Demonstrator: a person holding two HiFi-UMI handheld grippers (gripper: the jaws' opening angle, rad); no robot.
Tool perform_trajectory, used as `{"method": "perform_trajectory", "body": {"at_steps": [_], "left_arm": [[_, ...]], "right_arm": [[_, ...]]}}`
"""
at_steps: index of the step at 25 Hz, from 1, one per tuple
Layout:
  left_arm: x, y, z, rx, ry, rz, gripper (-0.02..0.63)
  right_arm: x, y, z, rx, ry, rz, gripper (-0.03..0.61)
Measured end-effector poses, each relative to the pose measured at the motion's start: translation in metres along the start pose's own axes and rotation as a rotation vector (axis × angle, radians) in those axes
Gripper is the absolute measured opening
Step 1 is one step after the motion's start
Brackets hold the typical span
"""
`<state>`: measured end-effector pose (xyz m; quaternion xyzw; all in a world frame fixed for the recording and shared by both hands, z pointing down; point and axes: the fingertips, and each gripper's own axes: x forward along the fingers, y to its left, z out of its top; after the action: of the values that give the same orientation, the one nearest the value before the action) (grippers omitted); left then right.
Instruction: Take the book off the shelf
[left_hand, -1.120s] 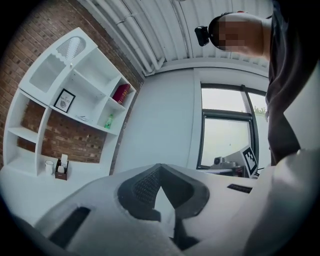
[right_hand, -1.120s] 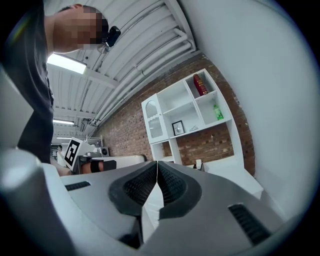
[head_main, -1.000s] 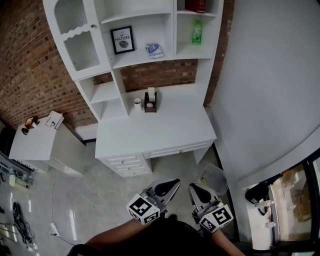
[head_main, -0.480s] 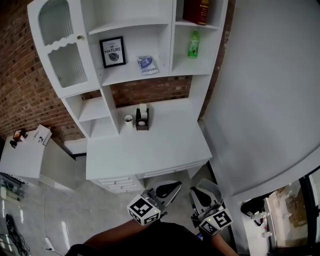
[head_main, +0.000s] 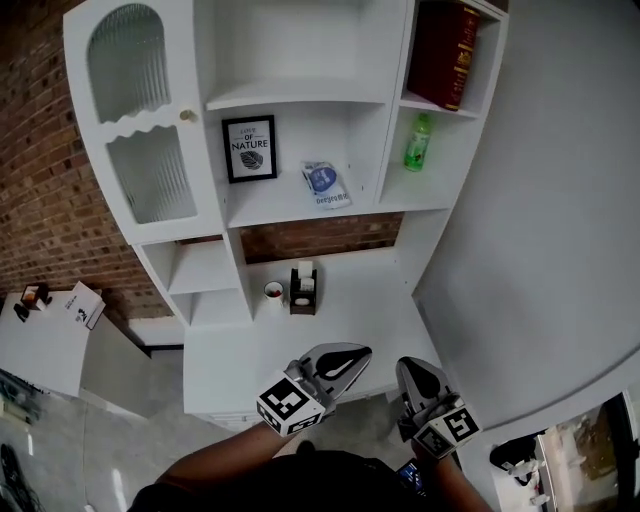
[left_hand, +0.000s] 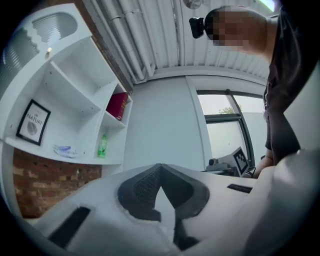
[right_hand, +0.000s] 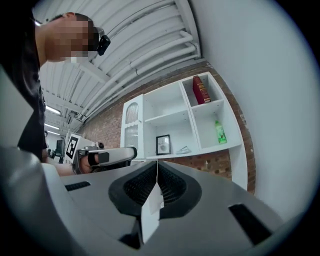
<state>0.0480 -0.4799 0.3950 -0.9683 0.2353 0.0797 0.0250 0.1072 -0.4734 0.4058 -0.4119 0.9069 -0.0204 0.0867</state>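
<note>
Over the last second the person has stepped in close. The white shelf unit (head_main: 300, 95) now fills the upper half of the head view, and the book (head_main: 445, 55), before only a sliver at the top edge, is in full view at the upper right. Both grippers have come up and forward, from over the floor to the front edge of the desk (head_main: 340, 315) at the bottom centre. I take this as the approach only: the book stands untouched on end in the top right compartment, well apart from either tool, and reaching it will need a good lift.

The left gripper (head_main: 352, 356) has its jaws pressed together with nothing between them. The right gripper (head_main: 412, 370) is the same, pads meeting and empty.

The book looks like a hardback, with a dark red cover and gold print on the spine. It is thick and rigid, so probably easy to pinch. Below it sits a green plastic bottle (head_main: 418, 143). To the left on the same level are a black-framed picture (head_main: 249, 148) and a limp blue packet (head_main: 323, 185). The shelving is smooth painted board, the cabinet door (head_main: 135, 120) at the upper left is ribbed glass with an arched top, and rough brick (head_main: 50, 200) shows behind.
</note>
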Motion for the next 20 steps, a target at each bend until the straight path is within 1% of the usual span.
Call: {"method": "perform_trajectory", "body": {"at_steps": [3,6,8,11,13,17,20], "left_arm": [[0.007,0.038,0.026,0.047,-0.004,-0.036,0.008],[0.015,0.067,0.054,0.099,-0.015,-0.054,0.008],[0.021,0.084,0.076,0.124,-0.032,-0.062,0.008],[0.033,0.103,0.109,0.143,-0.062,-0.077,0.008],[0.044,0.111,0.127,0.181,-0.071,-0.087,0.008],[0.073,0.125,0.152,0.245,-0.078,-0.106,0.008],[0.092,0.133,0.163,0.295,-0.062,-0.119,0.008]], "right_arm": [[0.037,-0.009,0.034,-0.086,-0.050,-0.001,0.017],[0.061,-0.024,0.055,-0.216,-0.017,-0.010,0.017],[0.077,-0.031,0.076,-0.239,-0.028,0.001,0.017],[0.100,-0.040,0.117,-0.274,-0.079,0.012,0.017],[0.112,-0.047,0.146,-0.310,-0.109,0.010,0.017],[0.134,-0.065,0.204,-0.361,-0.153,0.007,0.018],[0.149,-0.084,0.239,-0.391,-0.178,-0.018,0.018]]}}
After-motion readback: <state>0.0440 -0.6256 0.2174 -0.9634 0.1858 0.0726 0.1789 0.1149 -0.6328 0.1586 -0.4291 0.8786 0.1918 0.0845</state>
